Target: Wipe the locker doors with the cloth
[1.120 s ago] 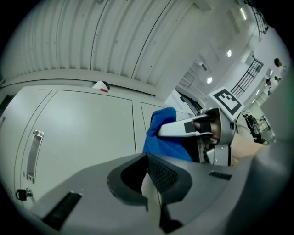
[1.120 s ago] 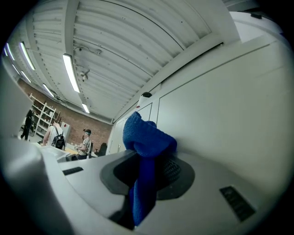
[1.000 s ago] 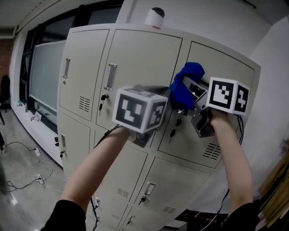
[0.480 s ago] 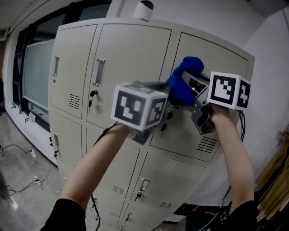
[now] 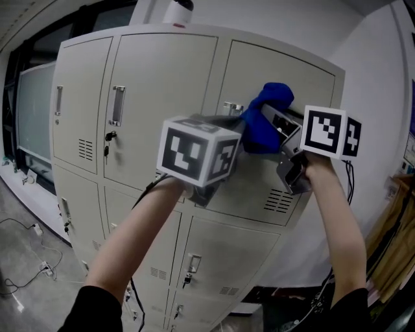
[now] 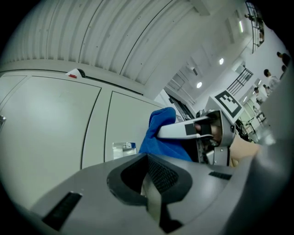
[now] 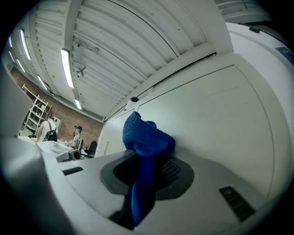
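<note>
R gripper [image 5: 271,124] has its fingers clamped tight on the blue cloth [image 5: 267,110]. A bunched wad sticks out past the tips and the rest hangs down betw. the jaws in the right gripper view [image 7: 146,142]. The wad is pressed against the upper-right locker door [image 5: 285,71], just beside that door's handle [image 5: 232,106]. L gripper [image 5: 224,122] has its fingers together w/ nothing betw. them and is held up just left of the cloth, near the same door; can't tell if it touches. Its marker cube [image 5: 198,152] blocks part of the middle door [image 5: 162,84] in the head view. A vent grille [image 5: 279,200] sits below the R gripper. A small camera [image 5: 178,11] stands on top of the lockers.
</note>
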A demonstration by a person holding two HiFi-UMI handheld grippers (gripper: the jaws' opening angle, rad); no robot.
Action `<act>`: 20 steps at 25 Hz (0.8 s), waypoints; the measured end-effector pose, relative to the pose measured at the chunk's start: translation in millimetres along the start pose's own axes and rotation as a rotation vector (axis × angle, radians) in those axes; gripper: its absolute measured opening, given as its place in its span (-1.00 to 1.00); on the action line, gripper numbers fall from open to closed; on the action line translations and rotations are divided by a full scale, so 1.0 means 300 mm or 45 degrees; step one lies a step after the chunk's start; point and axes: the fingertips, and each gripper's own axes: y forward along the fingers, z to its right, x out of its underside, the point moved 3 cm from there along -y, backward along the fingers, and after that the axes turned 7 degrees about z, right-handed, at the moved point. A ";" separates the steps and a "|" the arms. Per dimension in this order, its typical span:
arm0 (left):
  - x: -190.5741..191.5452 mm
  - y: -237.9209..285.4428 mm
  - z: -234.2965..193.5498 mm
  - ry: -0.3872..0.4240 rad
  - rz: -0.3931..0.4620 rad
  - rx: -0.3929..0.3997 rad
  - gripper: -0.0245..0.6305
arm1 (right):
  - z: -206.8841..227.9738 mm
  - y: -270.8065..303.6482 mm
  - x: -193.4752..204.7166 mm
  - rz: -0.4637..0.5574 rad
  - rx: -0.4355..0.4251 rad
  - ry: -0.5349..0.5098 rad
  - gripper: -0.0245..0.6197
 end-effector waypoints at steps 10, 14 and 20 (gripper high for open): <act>0.004 0.117 0.153 -0.057 0.025 0.140 -0.90 | 0.132 -0.142 -0.020 0.001 0.105 -0.015 -0.69; 0.006 0.161 0.224 -0.095 0.042 0.200 -0.90 | 0.192 -0.209 -0.029 -0.004 0.167 -0.024 -0.69; 0.037 0.239 0.336 -0.140 0.039 0.286 -0.90 | 0.287 -0.320 -0.034 -0.020 0.267 -0.026 -0.69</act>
